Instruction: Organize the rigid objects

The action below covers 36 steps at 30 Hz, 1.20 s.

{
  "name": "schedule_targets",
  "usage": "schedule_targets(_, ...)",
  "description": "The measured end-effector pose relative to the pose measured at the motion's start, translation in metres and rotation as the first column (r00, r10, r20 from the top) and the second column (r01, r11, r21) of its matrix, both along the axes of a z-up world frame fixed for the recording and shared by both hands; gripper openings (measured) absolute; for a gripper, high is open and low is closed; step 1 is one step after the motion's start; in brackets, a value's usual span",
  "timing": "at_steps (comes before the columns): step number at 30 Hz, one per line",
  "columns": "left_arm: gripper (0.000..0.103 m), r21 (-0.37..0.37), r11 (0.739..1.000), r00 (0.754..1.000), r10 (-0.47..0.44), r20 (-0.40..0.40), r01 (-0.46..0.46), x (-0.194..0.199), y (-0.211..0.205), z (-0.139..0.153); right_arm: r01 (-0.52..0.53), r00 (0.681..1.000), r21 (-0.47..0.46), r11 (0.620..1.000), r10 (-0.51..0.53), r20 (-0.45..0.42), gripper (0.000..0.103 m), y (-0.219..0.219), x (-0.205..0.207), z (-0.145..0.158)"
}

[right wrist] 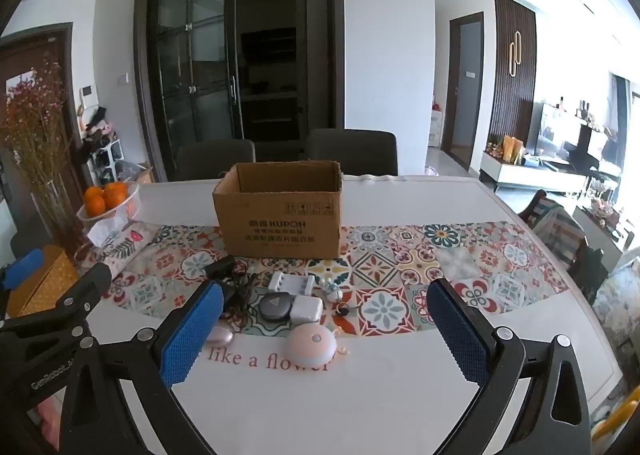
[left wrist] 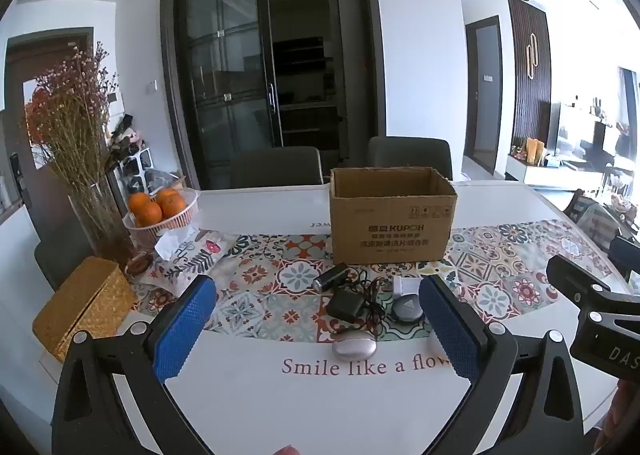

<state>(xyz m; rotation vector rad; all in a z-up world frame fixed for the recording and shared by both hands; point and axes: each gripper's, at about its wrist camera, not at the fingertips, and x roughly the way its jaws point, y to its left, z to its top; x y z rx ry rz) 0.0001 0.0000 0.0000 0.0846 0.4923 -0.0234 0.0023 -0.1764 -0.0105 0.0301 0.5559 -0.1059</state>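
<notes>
Cardboard box (right wrist: 280,211), 3 oranges (left wrist: 156,203)

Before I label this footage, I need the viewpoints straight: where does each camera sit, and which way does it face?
Left wrist view: sits on the left tongs, facing across the table at the cardboard box; both blue fingers show, the right tongs at right.
Right wrist view: sits on the right tongs, facing the same way; its own fingers show, the left tongs at left.
Shared: the box, the black charger, the bowl of oranges.
</notes>
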Motion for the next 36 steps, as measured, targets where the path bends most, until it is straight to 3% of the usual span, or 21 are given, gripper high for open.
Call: schedule_targets(36,0.103,-0.014,1.000,1.000,-0.008,0.006,0.008,0.001,0.001,0.000,0.002,1.000,0.003,1.000,-0.002,-0.004,0.103,0.001,0.001,0.001)
